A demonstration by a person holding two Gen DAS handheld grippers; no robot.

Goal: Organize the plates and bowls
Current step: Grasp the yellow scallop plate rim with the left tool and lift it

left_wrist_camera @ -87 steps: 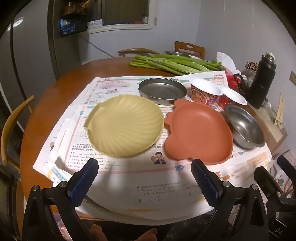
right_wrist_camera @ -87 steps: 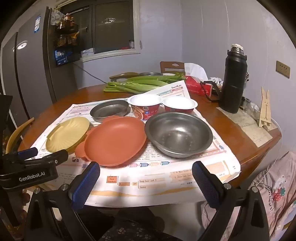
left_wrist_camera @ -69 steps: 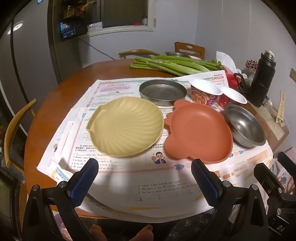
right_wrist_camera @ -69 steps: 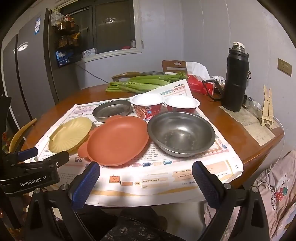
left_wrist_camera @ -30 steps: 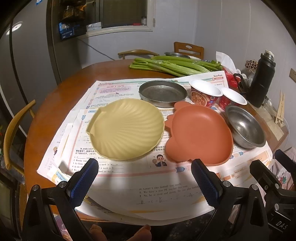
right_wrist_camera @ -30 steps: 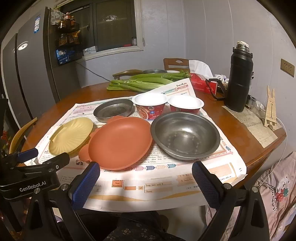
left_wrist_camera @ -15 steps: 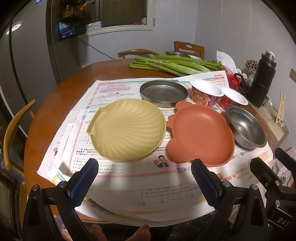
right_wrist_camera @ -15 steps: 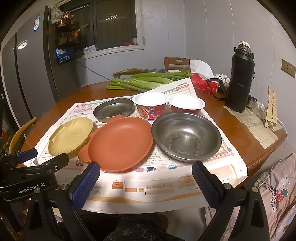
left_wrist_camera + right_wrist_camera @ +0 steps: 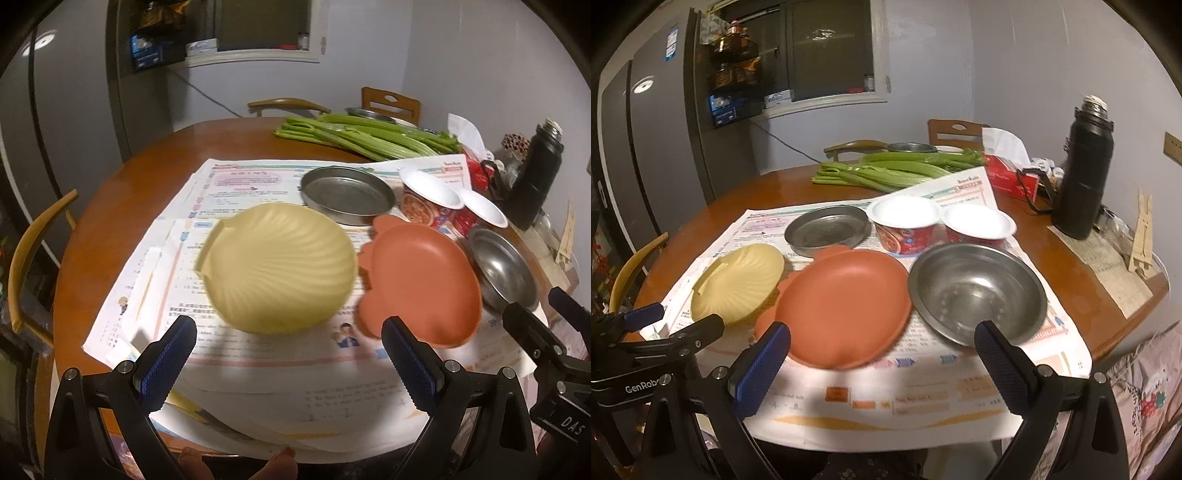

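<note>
While both tools are held just off the near edge of the round table [image 9: 1071, 280], nothing has yet been taken up. The left gripper [image 9: 288, 354] is spread wide and empty, its blue pads level with the near rim of the yellow shell plate [image 9: 277, 267]; the right gripper [image 9: 882, 362] is likewise wide open and empty, facing the gap between the orange plate [image 9: 842, 306] and the steel bowl [image 9: 977, 291].

All the dishes lie on sheets of printed paper [image 9: 923, 402] spread over the near half of the table. Along the near edge, from left to right, the yellow shell plate, the orange plate and the steel bowl are set close together, the orange plate's rim seeming to touch or slightly overlap the yellow one. Behind them, toward the table's middle, a shallow steel pan [image 9: 827, 230] and two red paper bowls [image 9: 905, 225] are found, and at the far edge a bundle of celery [image 9: 894, 171].

A first grasp is judged to be the step in hand. It would be done best if one rim were pinched at its nearest point, with one pad slid under the lip, so that the paper is not dragged. The plates should be stacked separately from the bowls. The steel bowl is likely to be slippery, so a firm, level hold is advised.
</note>
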